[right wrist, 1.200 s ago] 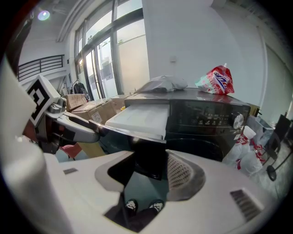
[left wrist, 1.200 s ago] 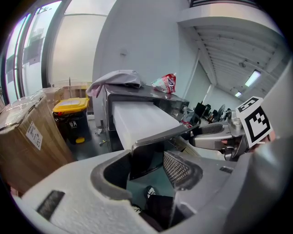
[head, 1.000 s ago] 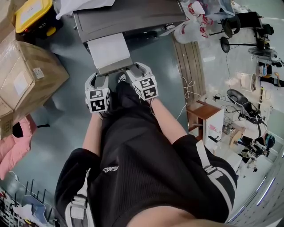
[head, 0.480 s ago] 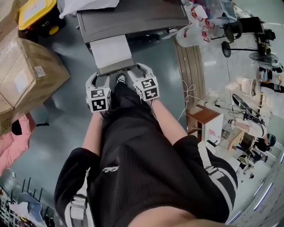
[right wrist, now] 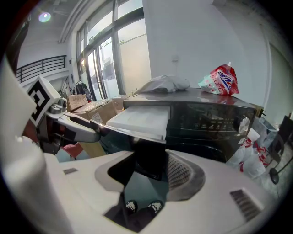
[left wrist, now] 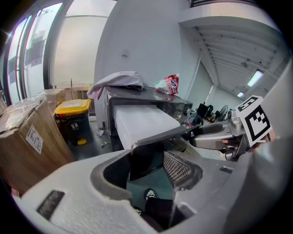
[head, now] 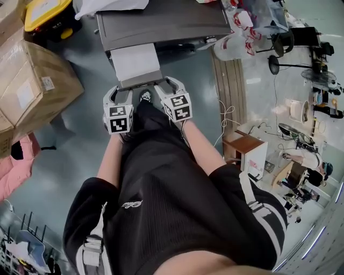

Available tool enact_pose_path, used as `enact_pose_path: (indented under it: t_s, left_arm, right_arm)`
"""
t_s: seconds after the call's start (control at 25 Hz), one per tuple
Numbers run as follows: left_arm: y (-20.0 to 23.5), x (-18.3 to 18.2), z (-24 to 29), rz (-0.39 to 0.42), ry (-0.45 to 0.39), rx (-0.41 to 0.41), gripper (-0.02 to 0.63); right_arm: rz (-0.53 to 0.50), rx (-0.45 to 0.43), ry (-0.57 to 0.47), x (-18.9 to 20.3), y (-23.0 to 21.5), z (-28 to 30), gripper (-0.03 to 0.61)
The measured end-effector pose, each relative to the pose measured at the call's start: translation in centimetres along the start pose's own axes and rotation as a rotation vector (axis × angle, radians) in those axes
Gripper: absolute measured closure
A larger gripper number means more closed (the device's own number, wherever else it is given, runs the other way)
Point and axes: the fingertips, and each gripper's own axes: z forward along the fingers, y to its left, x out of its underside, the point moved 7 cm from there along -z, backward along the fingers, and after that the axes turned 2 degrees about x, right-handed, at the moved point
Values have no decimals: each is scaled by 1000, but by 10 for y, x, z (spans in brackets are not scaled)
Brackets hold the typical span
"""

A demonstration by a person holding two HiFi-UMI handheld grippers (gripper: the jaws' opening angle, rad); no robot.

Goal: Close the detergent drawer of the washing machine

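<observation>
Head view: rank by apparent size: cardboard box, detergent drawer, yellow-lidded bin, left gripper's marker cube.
1. cardboard box
2. detergent drawer and yellow-lidded bin: these look alike, and the frame edge cuts the bin, so unranked
3. left gripper's marker cube, smallest despite being nearer the camera

Floor [head: 75, 145]: glossy grey-green. Washing machine [head: 161, 21] stands on it at far edge. Left of the machine: yellow-lidded bin [head: 45, 11], large cardboard box [head: 32, 86], pink fabric [head: 13, 172] nearer. To the right: loose white cable [head: 226, 113], small wooden cabinet [head: 242, 145]. On machine top: grey cloth [left wrist: 120, 81], red snack bag [right wrist: 222, 78].
</observation>
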Motion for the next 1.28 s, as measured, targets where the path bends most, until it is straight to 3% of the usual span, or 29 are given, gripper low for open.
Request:
enact_pose_path:
  t_s: [1.28]
  left_arm:
    - [18,-21,13,4,-19,-3,388]
  right_arm:
    - [-15,8,9,-24,-7,19,380]
